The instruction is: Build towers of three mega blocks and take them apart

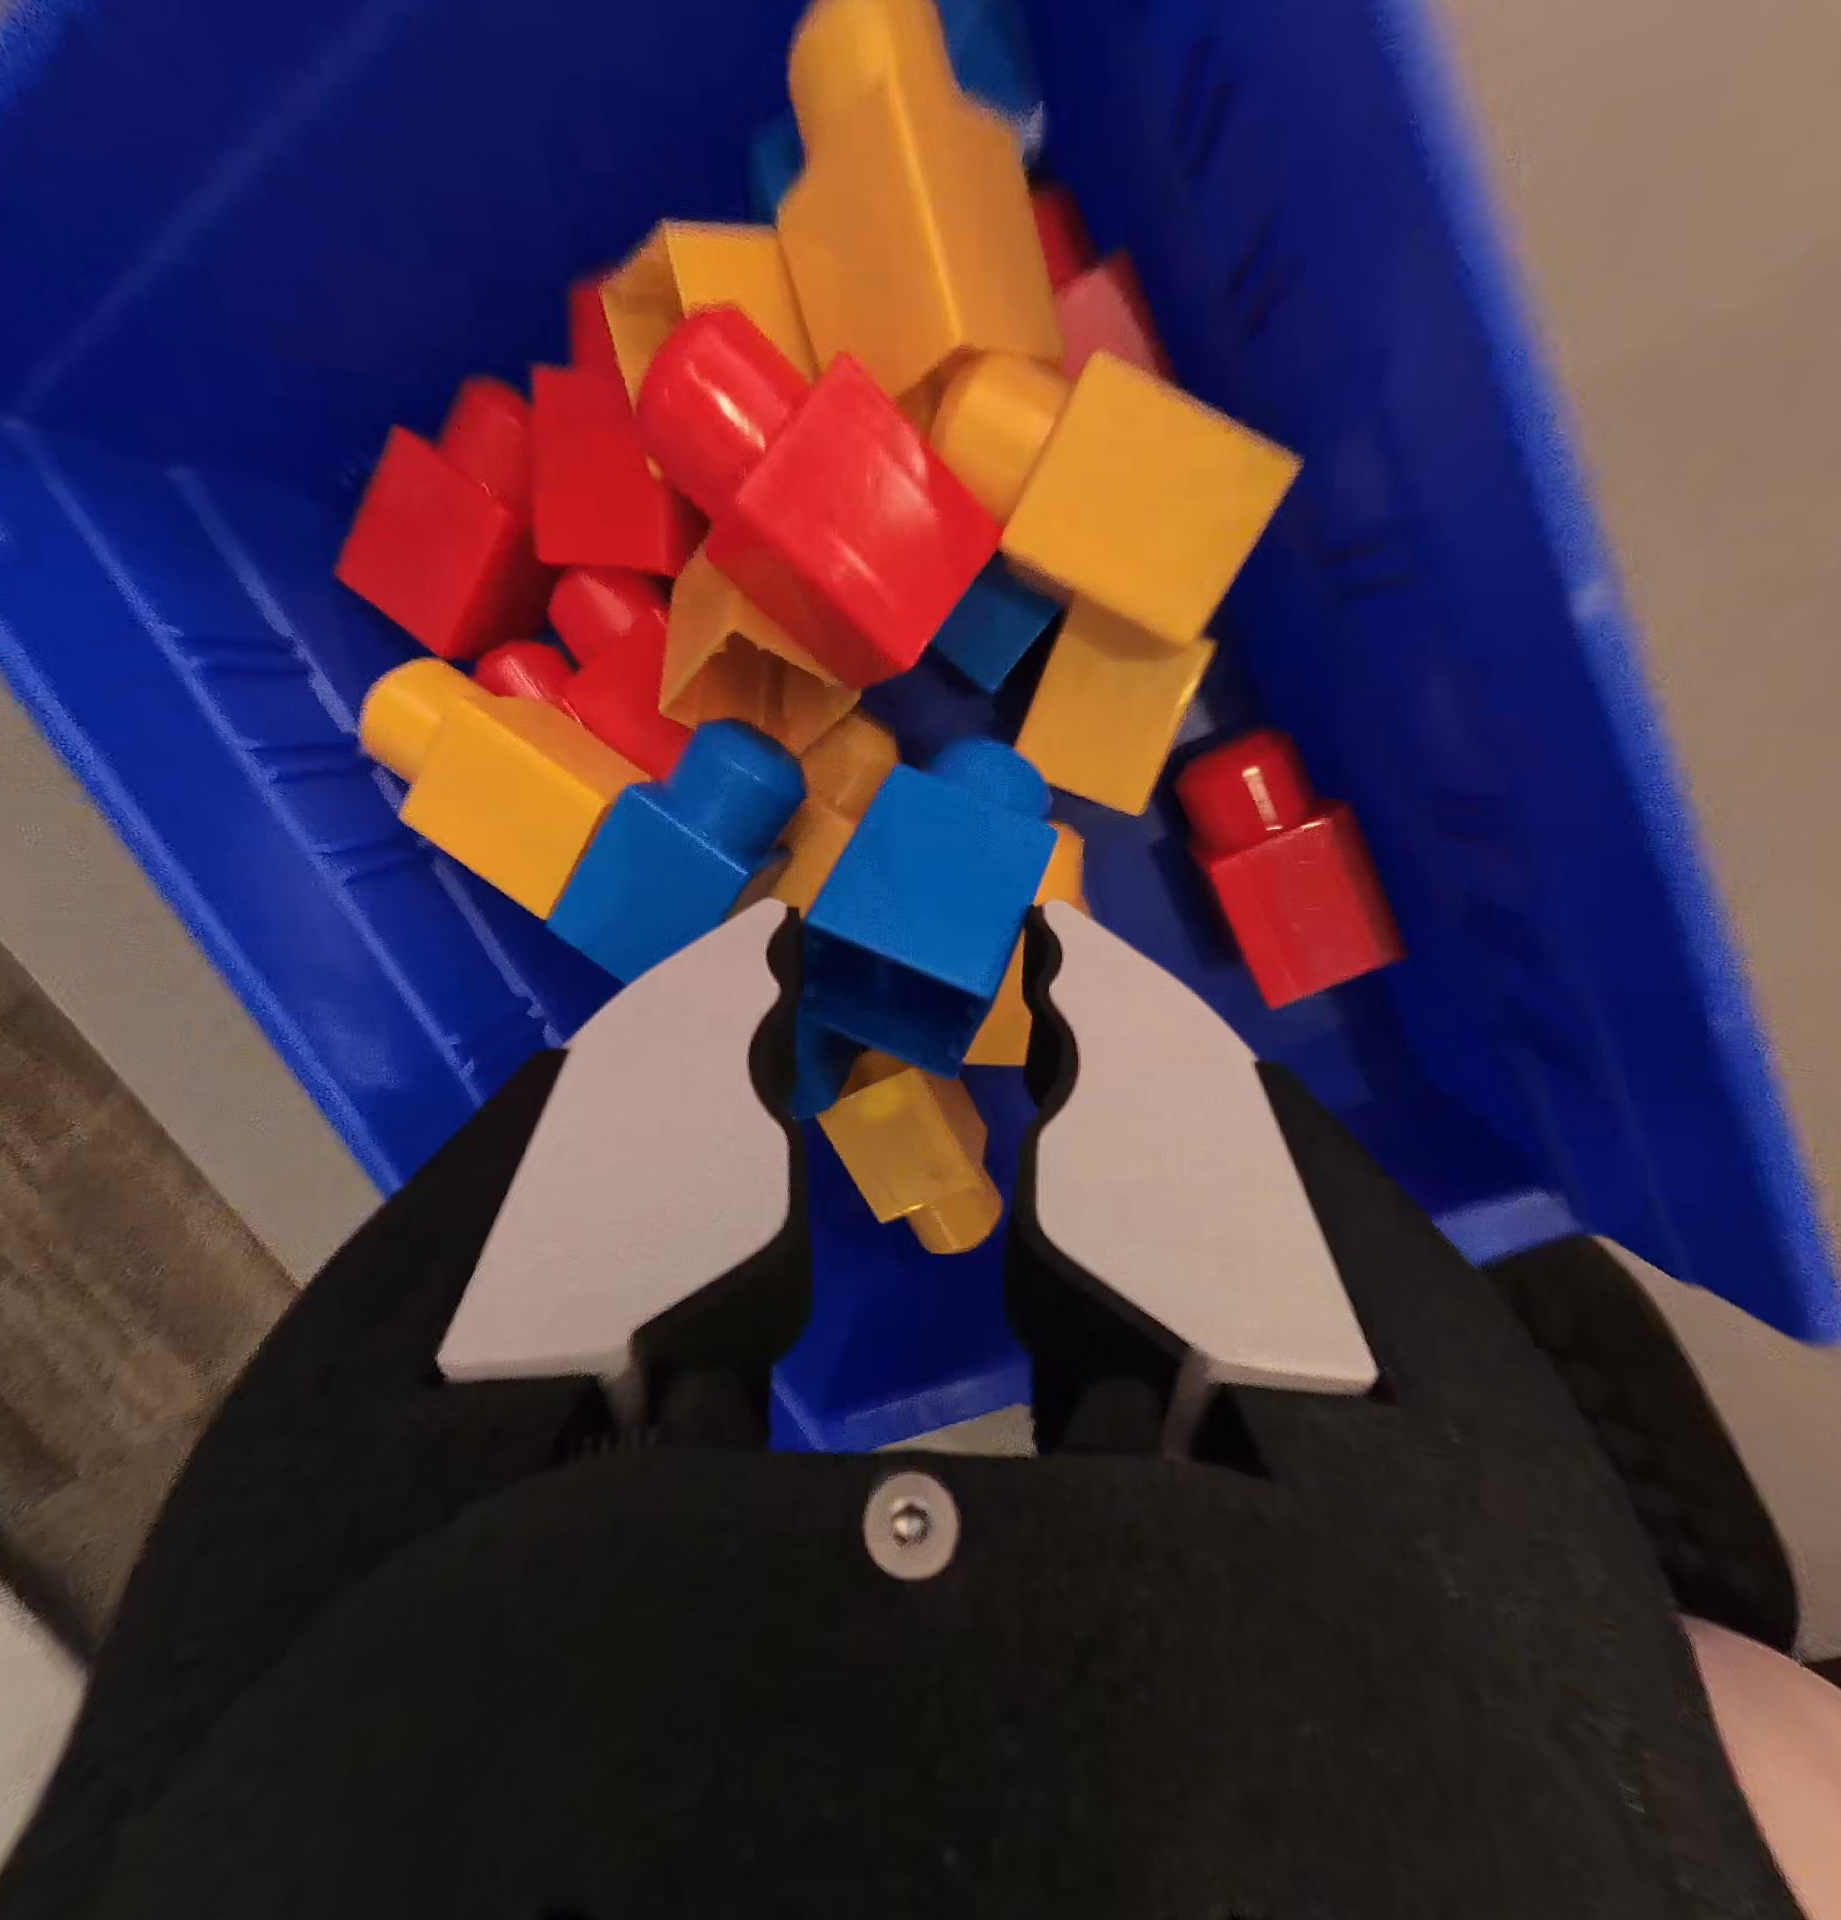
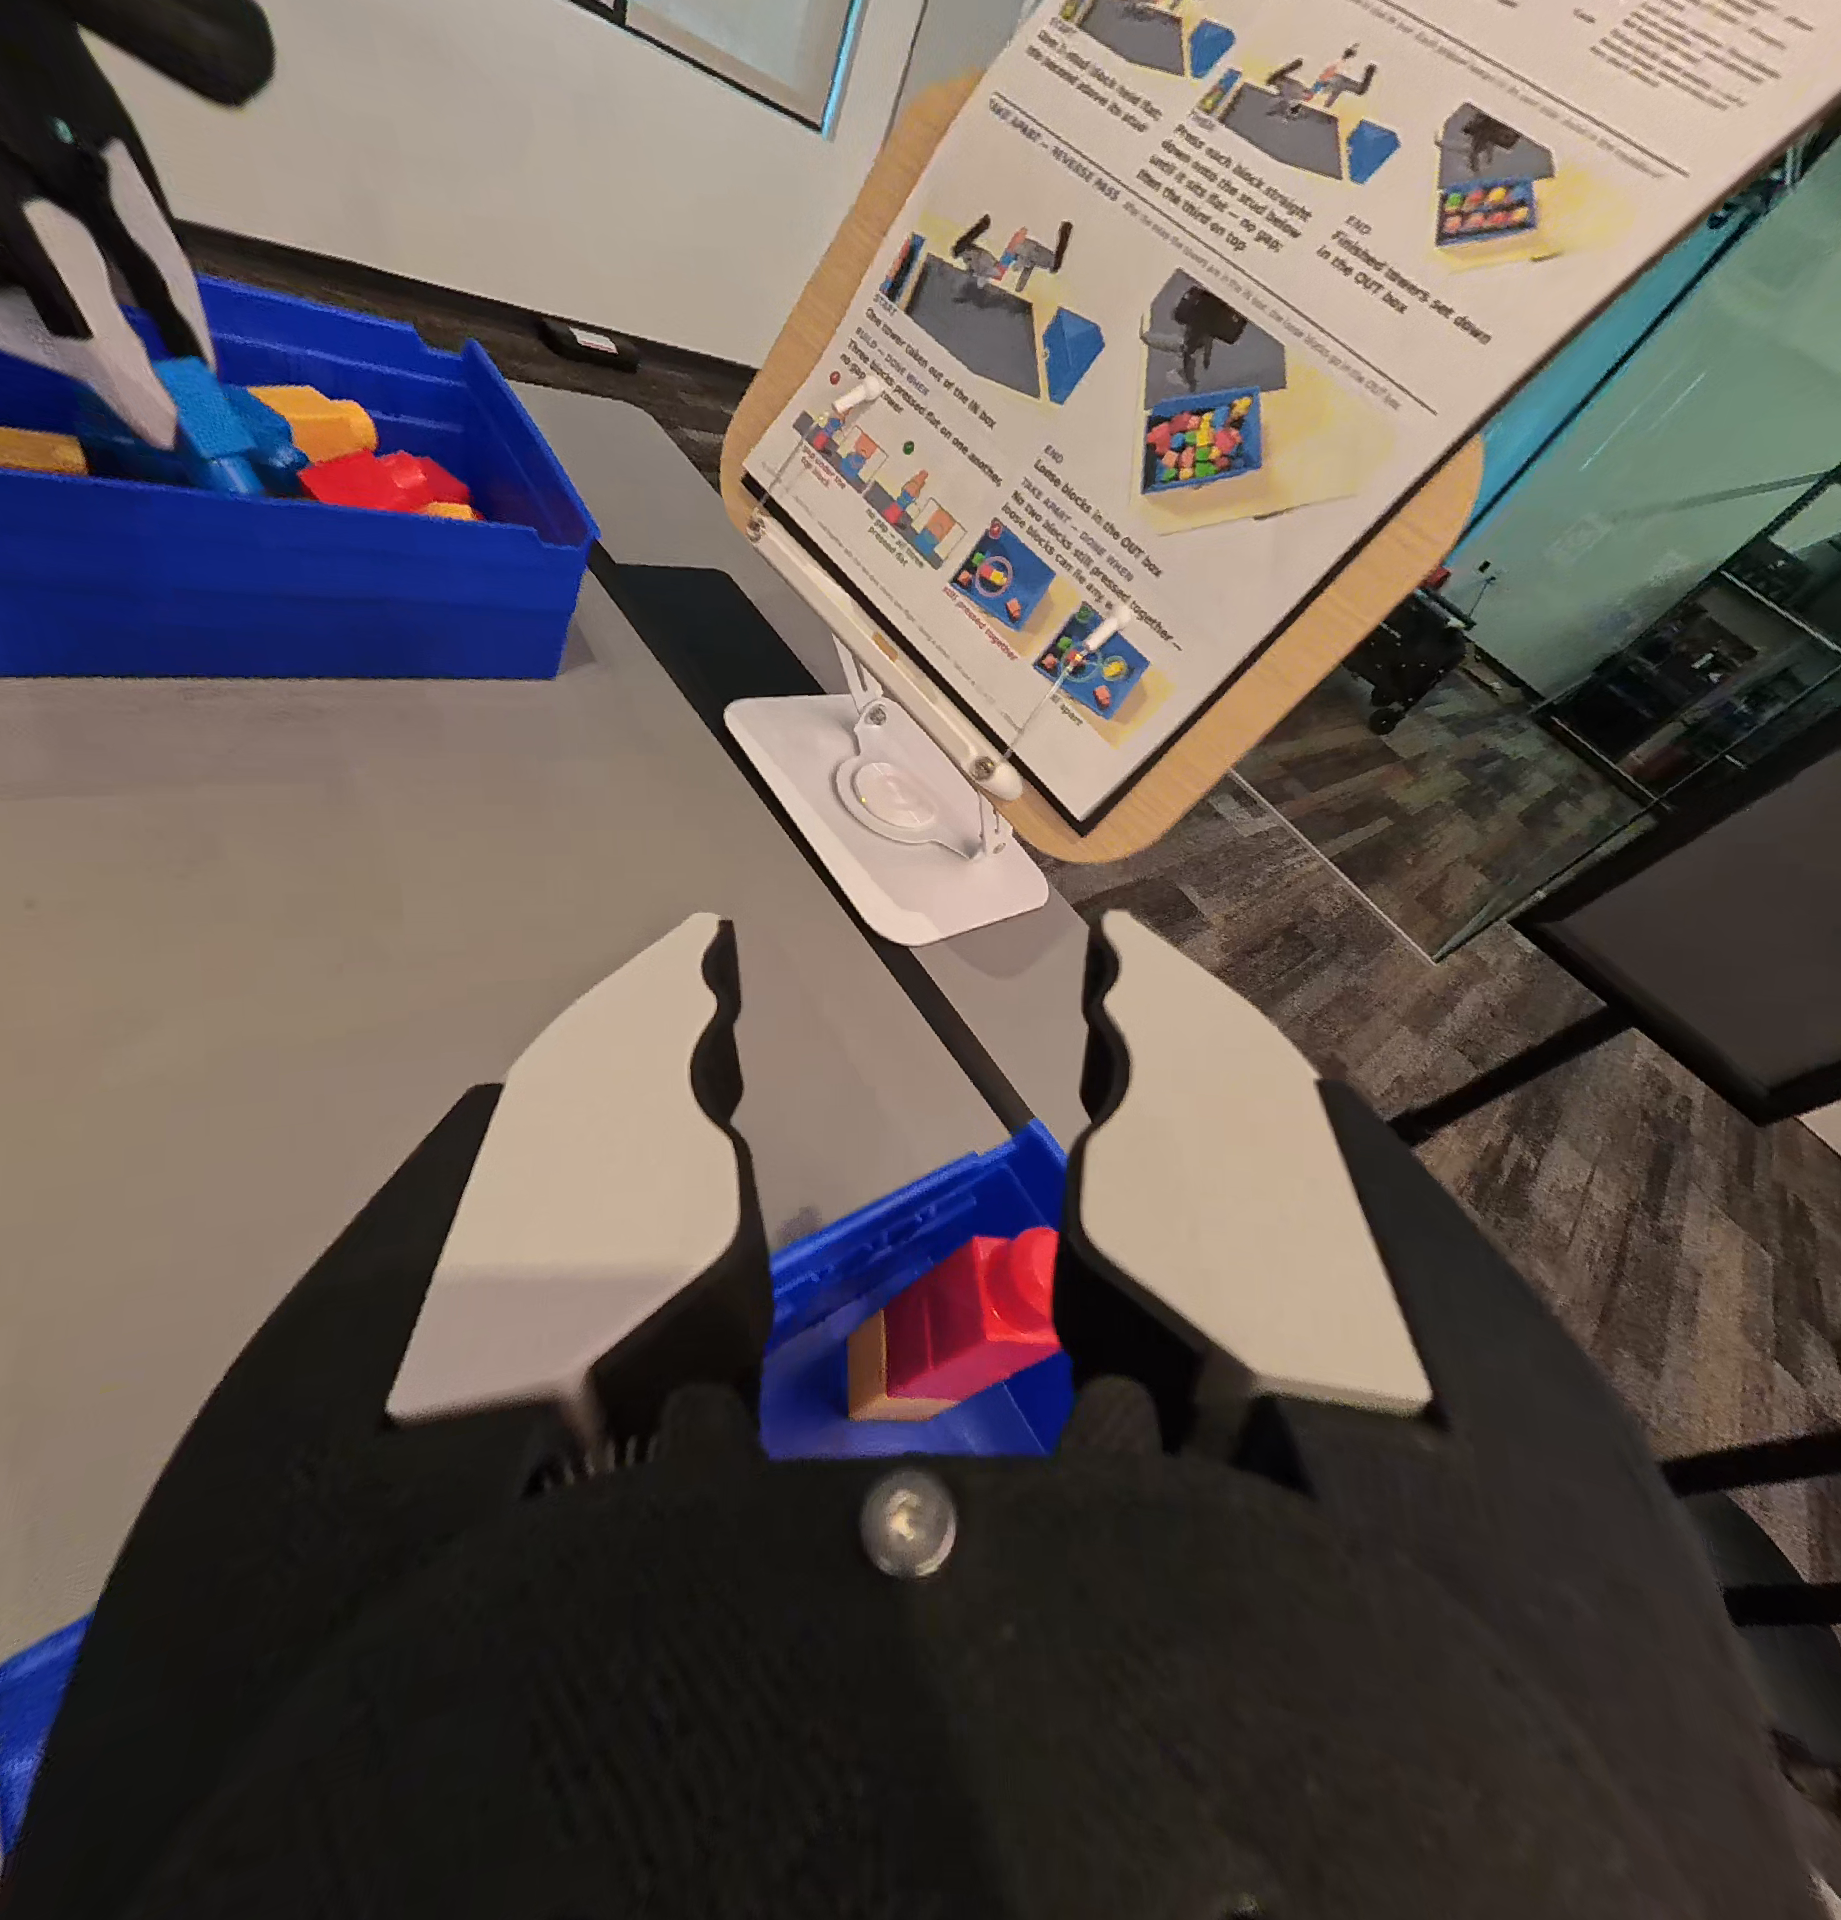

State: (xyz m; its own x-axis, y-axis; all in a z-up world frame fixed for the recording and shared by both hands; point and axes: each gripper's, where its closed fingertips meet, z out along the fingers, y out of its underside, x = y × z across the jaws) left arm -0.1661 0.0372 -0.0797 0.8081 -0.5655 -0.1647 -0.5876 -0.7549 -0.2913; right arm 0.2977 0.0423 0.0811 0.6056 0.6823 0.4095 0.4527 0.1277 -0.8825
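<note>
Blue bin: a loose heap of red, yellow and blue mega blocks. Near the bin's front wall, the left gripper is closed on a blue block, a pad against each side, stud pointing away. Beneath it lies a yellow block.

Second blue bin, nearer the right gripper: red block on a tan one. Right gripper: wide open above it, holding nothing.

Blue block tilted, stud pointing away, hollow base toward camera, atop jumble of red, yellow, blue blocks in blue bin; red block lies apart.
</note>
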